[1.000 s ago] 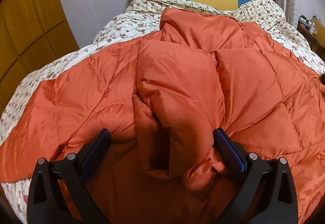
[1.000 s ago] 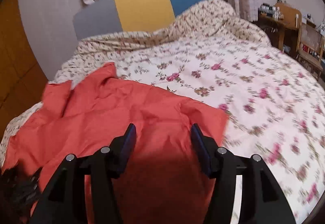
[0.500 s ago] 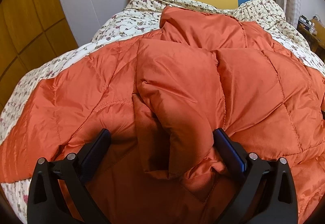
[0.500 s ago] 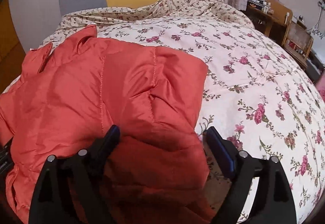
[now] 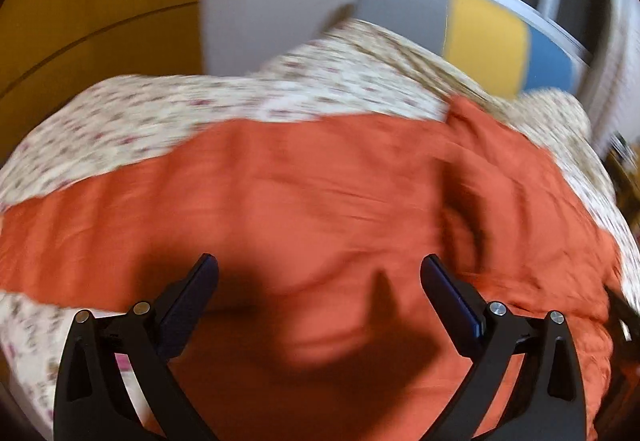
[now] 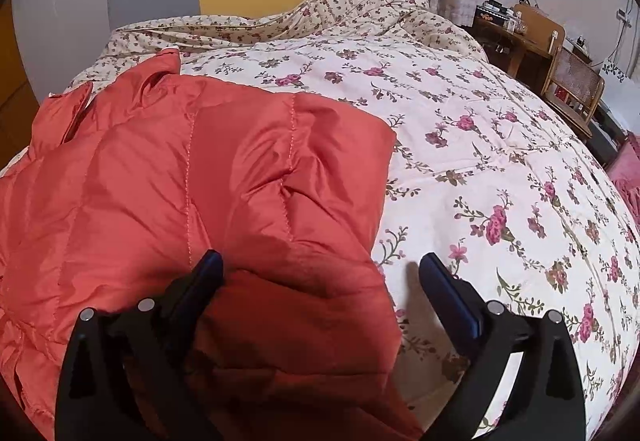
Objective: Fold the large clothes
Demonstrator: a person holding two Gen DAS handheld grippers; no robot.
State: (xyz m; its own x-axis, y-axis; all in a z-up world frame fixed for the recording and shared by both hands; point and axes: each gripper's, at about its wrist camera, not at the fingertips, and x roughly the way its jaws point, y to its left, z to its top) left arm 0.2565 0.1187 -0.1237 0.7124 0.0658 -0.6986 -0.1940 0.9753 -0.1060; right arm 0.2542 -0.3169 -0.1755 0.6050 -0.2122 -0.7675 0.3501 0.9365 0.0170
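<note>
Orange quilted jacket (image 6: 192,177) sprawls across the frame's left on the floral bedspread (image 6: 500,169). Right gripper (image 6: 320,273) gapes over its hem, left gripper (image 5: 318,277) spread too, both unladen. Between folds, I'd say; next, pinch an edge.

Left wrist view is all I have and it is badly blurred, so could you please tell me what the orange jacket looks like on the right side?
Observer: In the right wrist view the orange jacket is sharp. Its right edge ends partway across the floral bedspread, with a squared corner.
Operator: Thank you. Is the right gripper holding that edge?
Observer: The right gripper is open. The jacket's near edge lies between its fingers, nothing clamped.
Operator: And is anything beside the bed on that side?
Observer: Yes, a wooden chair stands at the far right, past the bedspread.
Operator: Good, and my own gripper?
Observer: The left gripper is open too, over the jacket.
</note>
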